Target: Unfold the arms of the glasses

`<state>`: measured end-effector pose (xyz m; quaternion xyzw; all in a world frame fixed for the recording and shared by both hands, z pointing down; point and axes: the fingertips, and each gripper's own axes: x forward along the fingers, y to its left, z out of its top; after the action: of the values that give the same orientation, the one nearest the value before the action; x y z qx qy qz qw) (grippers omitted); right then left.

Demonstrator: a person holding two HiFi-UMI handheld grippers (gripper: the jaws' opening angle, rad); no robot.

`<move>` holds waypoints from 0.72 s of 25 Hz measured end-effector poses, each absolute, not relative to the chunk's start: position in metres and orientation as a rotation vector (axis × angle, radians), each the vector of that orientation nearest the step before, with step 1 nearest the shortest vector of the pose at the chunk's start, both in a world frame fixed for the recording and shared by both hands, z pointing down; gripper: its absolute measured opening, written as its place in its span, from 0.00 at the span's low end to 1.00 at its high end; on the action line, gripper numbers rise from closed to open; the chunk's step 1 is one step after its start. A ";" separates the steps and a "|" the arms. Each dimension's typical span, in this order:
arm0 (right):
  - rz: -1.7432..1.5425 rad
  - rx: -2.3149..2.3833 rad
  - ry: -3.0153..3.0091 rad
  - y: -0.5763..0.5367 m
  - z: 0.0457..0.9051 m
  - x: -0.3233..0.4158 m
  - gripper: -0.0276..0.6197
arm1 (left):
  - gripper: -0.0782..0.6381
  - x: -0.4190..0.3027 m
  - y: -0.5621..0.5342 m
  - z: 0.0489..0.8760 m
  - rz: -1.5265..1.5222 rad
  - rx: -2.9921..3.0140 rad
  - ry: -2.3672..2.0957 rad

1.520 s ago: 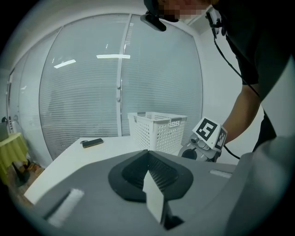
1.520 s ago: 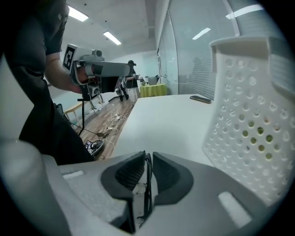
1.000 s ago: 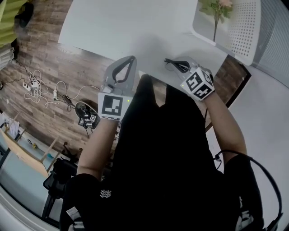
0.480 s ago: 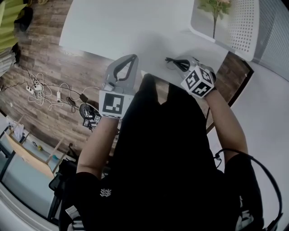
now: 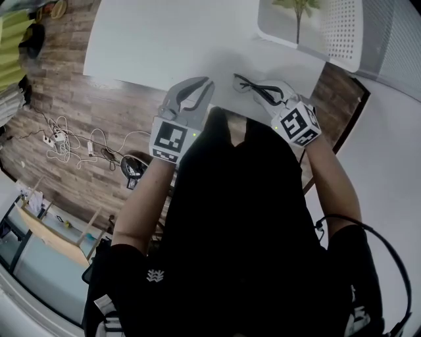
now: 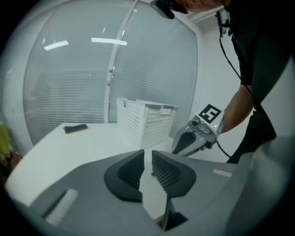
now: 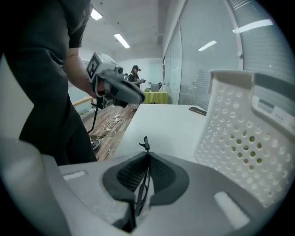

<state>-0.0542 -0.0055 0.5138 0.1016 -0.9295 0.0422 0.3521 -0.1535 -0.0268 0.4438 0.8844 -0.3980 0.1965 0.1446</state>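
Note:
Black glasses [image 5: 252, 87] hang over the near edge of the white table [image 5: 164, 39], held by my right gripper [image 5: 262, 91]. In the right gripper view a thin black part of the glasses [image 7: 145, 144] sticks out between the pads, and the jaws have just been closing onto it. My left gripper [image 5: 208, 83] is a short way left of the glasses, not touching them. Its jaws have just been opening: a narrow gap shows at the left gripper [image 6: 147, 156] with nothing in it. The right gripper [image 6: 190, 142] appears beyond it.
A white perforated basket [image 5: 342, 36] with a green plant [image 5: 297, 9] stands at the table's far right, close to the right gripper. A flat black object [image 6: 76, 128] lies farther out on the table. Cables [image 5: 72, 141] lie on the wooden floor to the left.
Both grippers have moved forward over the table's edge. The left gripper has swung right toward the glasses and its jaws have parted a little. The right gripper still holds the glasses.

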 end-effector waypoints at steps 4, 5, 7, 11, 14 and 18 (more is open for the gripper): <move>0.109 0.337 -2.499 -0.001 0.497 -0.036 0.06 | 0.37 -0.099 -0.016 0.457 0.549 2.615 -0.860; 0.106 0.351 -2.515 0.000 0.494 -0.031 0.06 | 0.40 -0.088 -0.014 0.459 0.552 2.630 -0.807; 0.097 0.380 -2.533 0.004 0.491 -0.024 0.06 | 0.42 -0.069 -0.010 0.466 0.566 2.650 -0.703; 0.106 0.455 -2.563 0.006 0.489 -0.017 0.06 | 0.42 -0.045 -0.005 0.476 0.593 2.675 -0.524; 0.109 0.501 -2.569 0.005 0.479 -0.009 0.06 | 0.42 -0.028 -0.004 0.473 0.614 2.681 -0.427; 0.109 0.559 -2.592 0.014 0.478 0.010 0.06 | 0.42 0.002 0.011 0.477 0.650 2.693 -0.309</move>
<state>0.0096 0.0137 0.4775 0.2045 -0.9477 0.0400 0.2416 0.0024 0.0106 0.4775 0.9509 -0.1092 0.2296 0.1763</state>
